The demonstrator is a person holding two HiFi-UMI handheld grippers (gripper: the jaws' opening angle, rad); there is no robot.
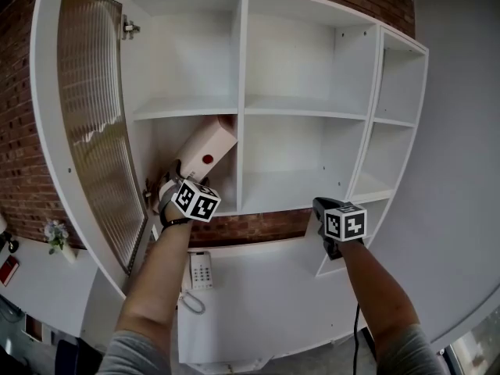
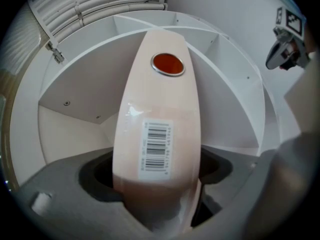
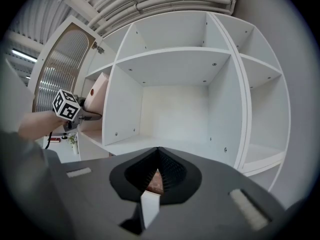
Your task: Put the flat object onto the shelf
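Box [image 1: 209, 148] leans in lower-left bay of shelf [image 1: 242, 69]; long axis runs straight ahead from left tool [image 1: 180, 174], tilted up. Left tool released, box between jaws. Right tool [image 1: 322, 205] clenched, empty, well apart.

Flat object [image 2: 157, 134]: pale pink, smooth and glossy, with a white paper barcode label [image 2: 156, 149] and a red disc [image 2: 168, 63] in a shiny, metal-looking ring. Shelf unit [image 1: 305, 106]: smooth matt white panels; its door [image 1: 94, 108] has a ribbed translucent pane and a bright metal hinge [image 1: 129, 28]. Wall [image 1: 19, 155]: rough red brick; right gripper [image 3: 158, 159]: matt grey plastic with ribbed black pads.
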